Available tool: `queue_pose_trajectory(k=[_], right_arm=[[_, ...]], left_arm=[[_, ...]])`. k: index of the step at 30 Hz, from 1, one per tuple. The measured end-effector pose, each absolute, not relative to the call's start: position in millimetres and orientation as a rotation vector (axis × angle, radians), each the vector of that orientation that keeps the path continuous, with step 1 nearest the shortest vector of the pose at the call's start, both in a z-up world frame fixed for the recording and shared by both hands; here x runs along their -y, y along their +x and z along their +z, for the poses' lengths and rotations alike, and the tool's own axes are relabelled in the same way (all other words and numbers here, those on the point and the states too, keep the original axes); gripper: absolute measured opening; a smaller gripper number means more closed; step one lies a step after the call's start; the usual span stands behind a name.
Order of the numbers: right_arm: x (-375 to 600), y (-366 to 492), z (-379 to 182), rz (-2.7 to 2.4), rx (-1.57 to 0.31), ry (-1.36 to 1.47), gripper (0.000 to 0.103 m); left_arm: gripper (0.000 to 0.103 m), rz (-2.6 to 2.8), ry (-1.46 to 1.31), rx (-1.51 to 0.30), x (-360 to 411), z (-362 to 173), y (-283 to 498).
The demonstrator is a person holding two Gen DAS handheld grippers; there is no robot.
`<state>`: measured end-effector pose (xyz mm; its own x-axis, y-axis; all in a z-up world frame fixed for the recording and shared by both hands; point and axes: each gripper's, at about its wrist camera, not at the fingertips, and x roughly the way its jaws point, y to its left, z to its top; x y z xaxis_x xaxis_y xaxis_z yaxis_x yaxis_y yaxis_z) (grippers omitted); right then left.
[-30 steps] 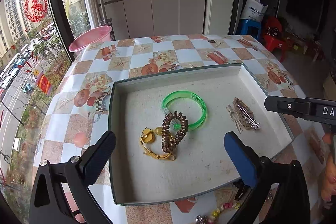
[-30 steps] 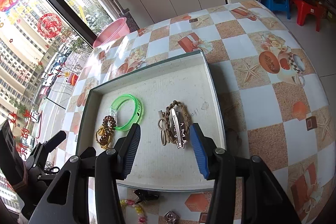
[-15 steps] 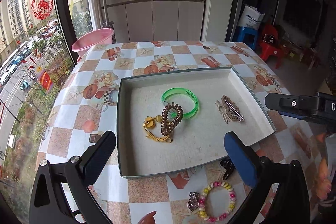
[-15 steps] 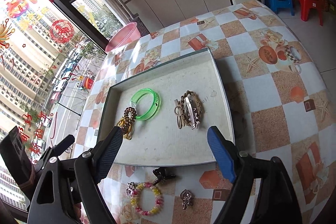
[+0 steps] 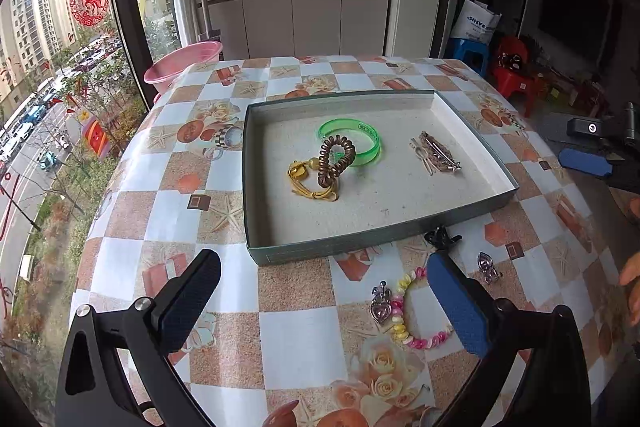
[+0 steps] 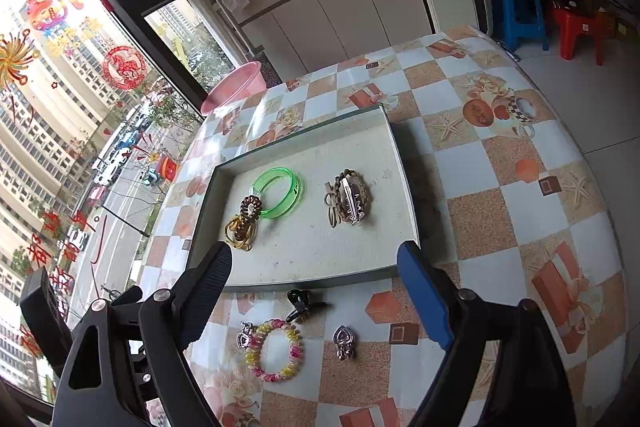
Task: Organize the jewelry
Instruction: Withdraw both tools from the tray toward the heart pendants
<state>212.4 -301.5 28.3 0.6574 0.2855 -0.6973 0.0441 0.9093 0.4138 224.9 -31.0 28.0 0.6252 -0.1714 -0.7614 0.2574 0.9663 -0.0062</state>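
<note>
Where windows face towers, checkered tablecloth (image 5: 224,331), grey tray (image 5: 472,205), pink basin (image 6: 236,87).

Shallow grey-green rectangular cardboard tray (image 5: 340,251), pale speckled floor, centre of the left wrist frame. Inside, translucent green plastic bangle (image 5: 352,141) tilted, leaning against a brown coiled spiral hair tie (image 5: 336,161) standing on edge; touching that, lower left, a yellow cord tie with a gold bead (image 5: 306,181). Right part of the tray: brown braided hair band with a silver metal clip (image 5: 436,155) lying flat. Below the tray, lower centre of the right wrist frame: black claw clip (image 6: 302,303), pink-and-yellow beaded bracelet with a heart charm (image 6: 274,349), small silver pendant (image 6: 343,341), all flat on the checked cloth.
</note>
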Motion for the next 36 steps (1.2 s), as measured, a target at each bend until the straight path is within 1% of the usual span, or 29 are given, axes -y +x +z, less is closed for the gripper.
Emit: queue_pose_trajectory(k=[7,13,18,33,35,36], right_arm=[[291,192,20,0.122,-0.935,0.33,0.087],[282,179,-10,0.127,-1.036,0.259,0.087],[272,172,-34,0.11,-1.097,0.182,0.087],[259,176,-71,0.062,-1.157,0.035,0.087],[256,177,-71,0.062,-1.149,0.013,0.084],[254,177,-71,0.061,-1.145,0.0,0.081]], left_arm=[[0.103,-0.231,0.154,-0.907,24,2,210],[0.103,-0.253,0.193,-0.957,20,-26,205],[0.103,-0.271,0.221,-0.972,21,-37,205],[0.103,-0.3,0.243,-0.995,44,-51,221],[0.103,-0.3,0.235,-0.998,45,-51,224],[0.103,-0.301,0.231,-1.0,46,-52,225]])
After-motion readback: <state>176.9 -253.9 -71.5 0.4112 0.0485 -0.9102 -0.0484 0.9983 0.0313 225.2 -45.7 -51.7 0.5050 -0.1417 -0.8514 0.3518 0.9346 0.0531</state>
